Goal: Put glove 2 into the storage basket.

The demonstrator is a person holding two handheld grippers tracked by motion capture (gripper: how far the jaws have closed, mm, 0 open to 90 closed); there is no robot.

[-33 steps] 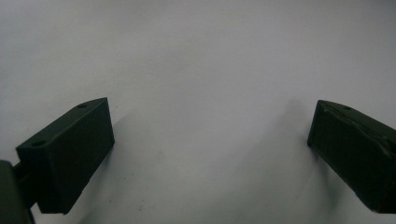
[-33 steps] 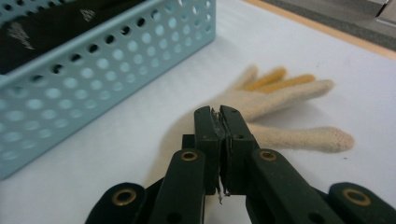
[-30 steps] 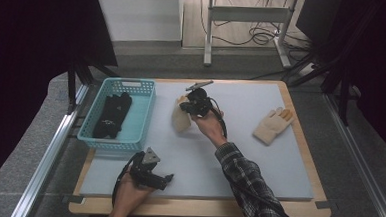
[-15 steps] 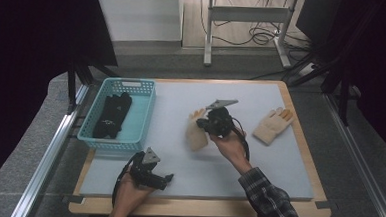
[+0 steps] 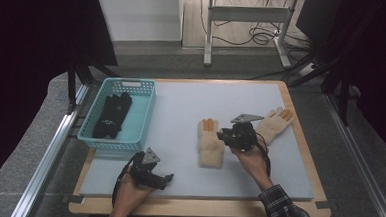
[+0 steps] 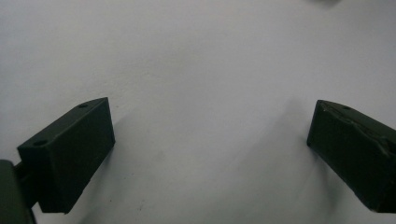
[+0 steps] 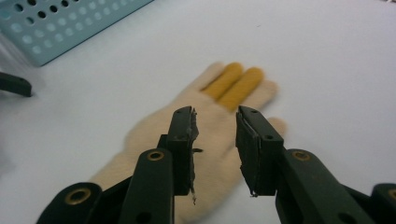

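As the right gripper (image 7: 215,126) has just opened, empty, the glove (image 5: 211,142) lies released near its mate (image 5: 273,123); left gripper (image 6: 210,149) open.

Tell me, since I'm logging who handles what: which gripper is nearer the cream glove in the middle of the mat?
The right gripper: it sits at the cream glove's right edge, its jaws just opened, nothing between them. The left gripper rests apart near the mat's front edge.

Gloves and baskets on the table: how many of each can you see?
Fuzzy cream gloves with orange fingers: 2, one in the middle, one at the right
Black gloves, a dark bundle in the basket: number unclear
Turquoise plastic basket: 1
Total: 3, plus the bundle
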